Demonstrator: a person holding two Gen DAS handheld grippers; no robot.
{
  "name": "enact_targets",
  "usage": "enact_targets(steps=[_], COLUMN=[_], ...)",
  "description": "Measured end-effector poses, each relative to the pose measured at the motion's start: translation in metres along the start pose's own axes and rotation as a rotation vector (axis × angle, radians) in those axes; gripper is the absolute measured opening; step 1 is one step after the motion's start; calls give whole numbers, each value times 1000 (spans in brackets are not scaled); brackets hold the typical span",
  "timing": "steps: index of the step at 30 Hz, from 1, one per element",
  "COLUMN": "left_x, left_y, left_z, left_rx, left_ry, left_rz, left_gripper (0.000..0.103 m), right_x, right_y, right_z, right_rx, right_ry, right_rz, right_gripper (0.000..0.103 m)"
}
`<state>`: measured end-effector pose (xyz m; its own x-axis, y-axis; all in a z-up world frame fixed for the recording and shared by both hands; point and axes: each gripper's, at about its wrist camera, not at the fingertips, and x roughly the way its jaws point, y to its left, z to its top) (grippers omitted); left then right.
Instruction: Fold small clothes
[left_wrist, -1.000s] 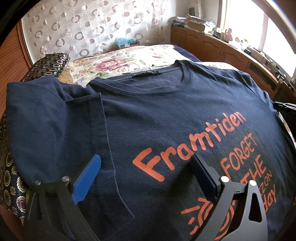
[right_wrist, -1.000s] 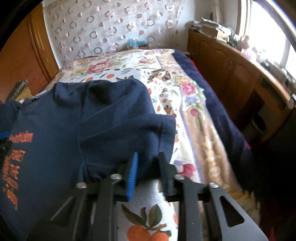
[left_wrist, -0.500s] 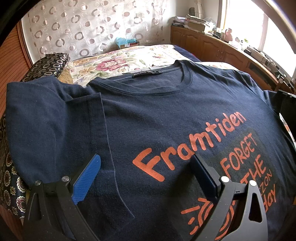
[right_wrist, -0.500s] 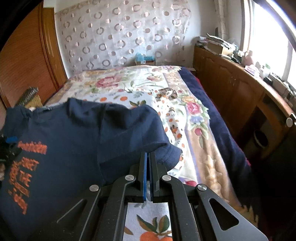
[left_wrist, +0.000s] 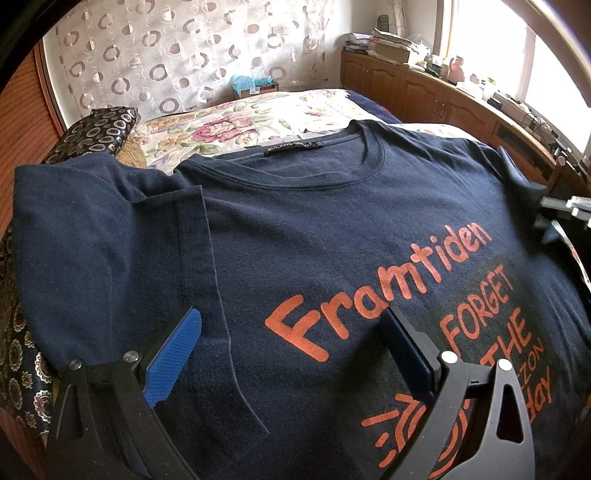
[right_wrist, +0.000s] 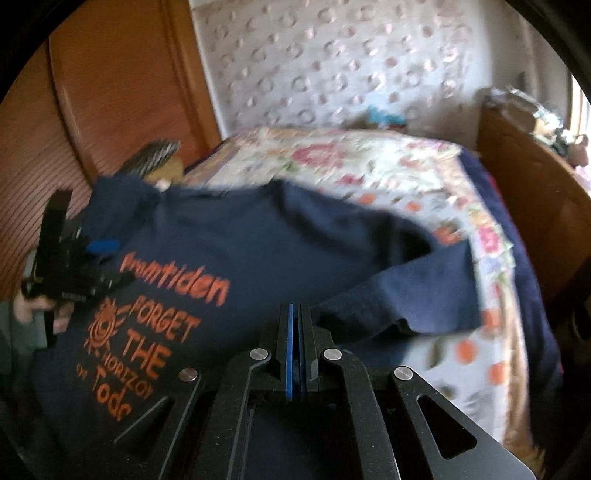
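Observation:
A navy T-shirt (left_wrist: 332, 229) with orange print lies face up on the bed; its left sleeve (left_wrist: 110, 236) is folded in over the body. My left gripper (left_wrist: 291, 332) is open and hovers just above the shirt's lower left front, holding nothing. In the right wrist view my right gripper (right_wrist: 295, 314) is shut on the hem of the shirt's right sleeve (right_wrist: 399, 295) and holds it lifted above the bedspread. The shirt's printed front (right_wrist: 192, 295) shows to the left, with the left gripper (right_wrist: 74, 266) at its far edge. That view is motion-blurred.
The floral bedspread (left_wrist: 258, 114) (right_wrist: 461, 347) runs back to a curtain with rings. A dark patterned cushion (left_wrist: 92, 129) sits at the back left. A wooden cabinet (left_wrist: 424, 88) with clutter lines the right side under the window. A wooden wardrobe (right_wrist: 110, 110) stands left.
My right gripper closed on the right sleeve's hem, then lifted it and swung it left toward the shirt's body. My left gripper stayed open and almost still.

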<state>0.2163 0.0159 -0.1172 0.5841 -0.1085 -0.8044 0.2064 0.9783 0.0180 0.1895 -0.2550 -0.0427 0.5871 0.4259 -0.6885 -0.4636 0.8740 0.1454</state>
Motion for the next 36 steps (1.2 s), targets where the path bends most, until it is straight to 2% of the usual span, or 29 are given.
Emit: enact_targets(steps=[5,10,12,14,15,16,20,25,31,33,36], left_x=[-9,-31,-38,-44,-47,-49,-54,-54,-55,-56,-56], left_y=[1,-3,-6,-10,-11,-12,-16,-19,-20,-20,-19], left_z=[1,6,8,9,9,9,8,6,5,5,2], left_rx=[-21,-33,-31,-28,-27,-27,-29,-29,-29,-31,-37], left_ry=[-32,-92,-108,-124,-132,-139,-149,-144,-145,-144,-140], left_rz=[8,-9,-16,-20,-24,-27,-36,-44,-44,-44,-41], left_gripper=[97,97,97,97,97,97,97,97,97,97,97], right_x=[26,14,2,-7,-10,-13,-15,2,28,36,38], right_y=[0,6,4,-1,-7,-14,-33,-54,-73,-73,-74], right_z=[-17,-10,-6,-2,-1,0,-1,-4,-3,-1,7], right_rx=[20,14,21,34,45,59,119,209,275,272,241], right_ry=[49,11,-20,-44,-52,-65,-71,-63,-14,-6,-2], right_rz=[-13,-60,-91,-139,-159,-177,-256,-315,-279,-276,-235], right_gripper=[2,3,11,30,46,53,53,53,53,49,15])
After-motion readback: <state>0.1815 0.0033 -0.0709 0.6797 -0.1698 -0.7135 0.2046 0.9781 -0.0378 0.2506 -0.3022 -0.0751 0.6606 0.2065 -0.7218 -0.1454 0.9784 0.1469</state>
